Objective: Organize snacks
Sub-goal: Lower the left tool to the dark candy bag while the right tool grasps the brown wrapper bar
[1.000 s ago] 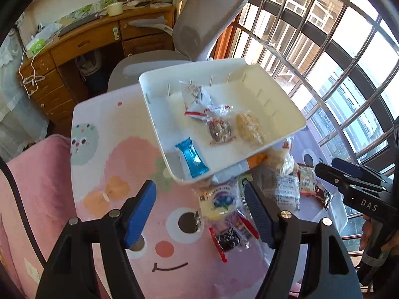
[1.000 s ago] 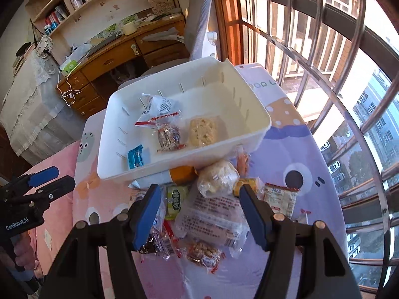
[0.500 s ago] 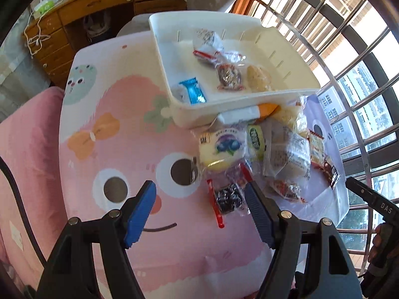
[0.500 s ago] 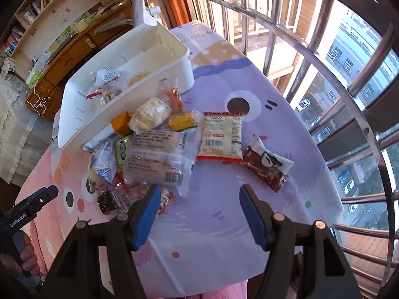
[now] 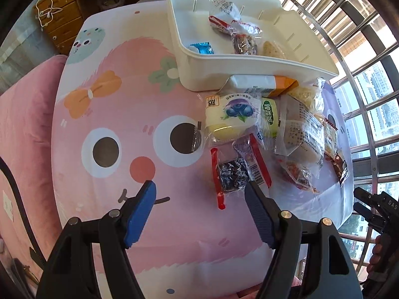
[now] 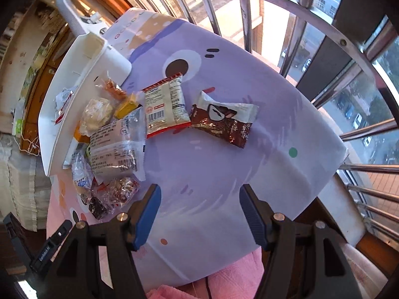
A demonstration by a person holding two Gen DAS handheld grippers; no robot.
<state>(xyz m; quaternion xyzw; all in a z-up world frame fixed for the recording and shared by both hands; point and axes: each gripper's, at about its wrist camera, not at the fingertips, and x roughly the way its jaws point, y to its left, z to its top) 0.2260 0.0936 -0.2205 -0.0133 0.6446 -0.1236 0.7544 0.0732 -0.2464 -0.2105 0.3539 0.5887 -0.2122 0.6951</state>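
1. The white tray sits at the far side of the table, on a cartoon-face cloth; every place below is given from this tray.
2. Inside the tray lie a blue-wrapped sweet by its near wall, a red-and-white packet further back, a dark nut bar in clear wrap and a pale biscuit piece beside it.
3. Touching the tray's near wall from outside is a white-and-orange packet, partly tucked under the rim.
4. Just in front of that lie the blueberry cake packet, a green-labelled packet and a clear-wrapped bun with printed text, all overlapping in one heap.
5. Nearer the camera than the heap is a dark sweet in a red-edged clear wrapper.
6. The left gripper hangs over the cloth with jaws wide and nothing between them; its right fingertip is just beside that wrapper (touching or not, I cannot tell).
7. Well away from the tray, on the purple side of the cloth, lie a red-trimmed white packet and a brown chocolate wrapper, touching each other.
8. The right gripper hovers over bare purple cloth, jaws wide apart and empty, nearer the camera than the brown wrapper.
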